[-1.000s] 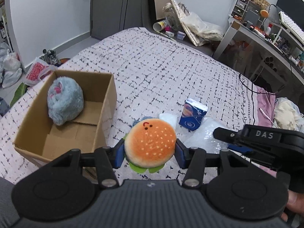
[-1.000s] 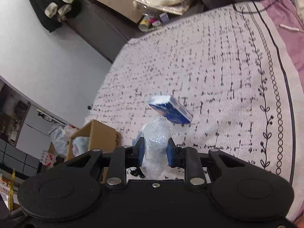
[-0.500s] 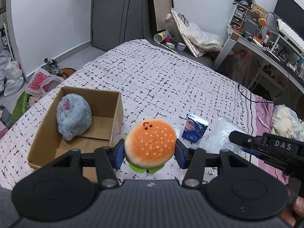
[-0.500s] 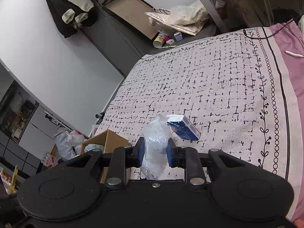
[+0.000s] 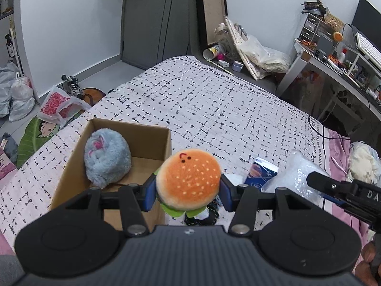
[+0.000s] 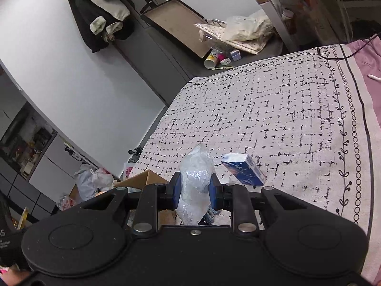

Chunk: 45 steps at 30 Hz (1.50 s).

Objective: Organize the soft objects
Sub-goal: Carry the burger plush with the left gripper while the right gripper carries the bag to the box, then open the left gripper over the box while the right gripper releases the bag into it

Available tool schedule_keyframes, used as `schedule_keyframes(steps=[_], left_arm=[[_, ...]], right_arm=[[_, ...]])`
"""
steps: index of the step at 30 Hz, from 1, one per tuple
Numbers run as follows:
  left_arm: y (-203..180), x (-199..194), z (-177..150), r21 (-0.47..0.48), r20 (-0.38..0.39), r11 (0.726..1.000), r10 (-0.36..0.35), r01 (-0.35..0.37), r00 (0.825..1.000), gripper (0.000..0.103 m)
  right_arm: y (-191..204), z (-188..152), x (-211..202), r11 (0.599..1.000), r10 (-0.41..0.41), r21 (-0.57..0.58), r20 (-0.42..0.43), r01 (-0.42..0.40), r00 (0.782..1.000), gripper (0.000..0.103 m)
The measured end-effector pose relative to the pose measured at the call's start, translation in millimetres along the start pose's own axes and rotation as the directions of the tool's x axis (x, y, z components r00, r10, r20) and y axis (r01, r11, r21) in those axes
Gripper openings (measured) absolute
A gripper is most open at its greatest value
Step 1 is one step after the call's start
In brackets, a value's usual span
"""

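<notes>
Carrying the burger plush (image 5: 188, 179) over to the box (image 5: 152, 132) looks like the step in hand, and it wants a little care from where I stand. The left gripper (image 5: 188, 188) has its jaws clamped on the toy's sides, holding it clear of the bed (image 5: 214, 100), just off the box's near right corner. A grey plush (image 5: 107, 160) already fills the far left part of the box, so the open floor nearer the gripper is the place to aim for. I would bring the burger well inside the rim before letting go, low enough that it does not bounce off the cardboard wall or roll back onto the bed.

The right gripper (image 6: 194, 188) has its jaws closed on a crinkled clear bag (image 6: 195, 181), lifted above the bed with a blue pack (image 6: 243, 172) lying just beside it. That bag is limp and hangs below the jaws, so it could snag on the box edge; I would hold it back until the left hand is out, as both tools crowding one small opening would likely collide.
</notes>
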<state>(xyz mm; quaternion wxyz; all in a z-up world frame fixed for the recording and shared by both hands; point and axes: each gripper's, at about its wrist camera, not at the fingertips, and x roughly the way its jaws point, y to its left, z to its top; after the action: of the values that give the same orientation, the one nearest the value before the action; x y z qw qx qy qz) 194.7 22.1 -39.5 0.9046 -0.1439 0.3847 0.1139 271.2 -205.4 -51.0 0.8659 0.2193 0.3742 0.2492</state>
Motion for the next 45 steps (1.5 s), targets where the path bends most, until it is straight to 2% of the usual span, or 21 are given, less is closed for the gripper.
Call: schedule_keyframes(steps=[12,21,36,45], left_arm=[[42,12,14,-0.068,0.0,0.997,0.023,-0.023,1.0,0.052],[81,30,26,-0.121,-0.021,0.992,0.03,-0.033,0.999,0.052],[129,60,21,-0.187,-0.098,0.981,0.028,-0.046,0.995,0.052],[148,63,24,-0.213,-0.106,0.976,0.019,-0.041,0.994,0.067]], right_arm=[[23,-4,17,0.999,0.029,-0.016,-0.01,-0.03,1.0,0.024],[55,-15,42,0.998,0.023,-0.064,-0.023,-0.024,0.999,0.024],[91,-33,89,0.993,0.042,-0.11,-0.033,-0.045,0.999,0.024],[110,-44,115,0.988,0.04,-0.148,-0.057,-0.048,0.998,0.024]])
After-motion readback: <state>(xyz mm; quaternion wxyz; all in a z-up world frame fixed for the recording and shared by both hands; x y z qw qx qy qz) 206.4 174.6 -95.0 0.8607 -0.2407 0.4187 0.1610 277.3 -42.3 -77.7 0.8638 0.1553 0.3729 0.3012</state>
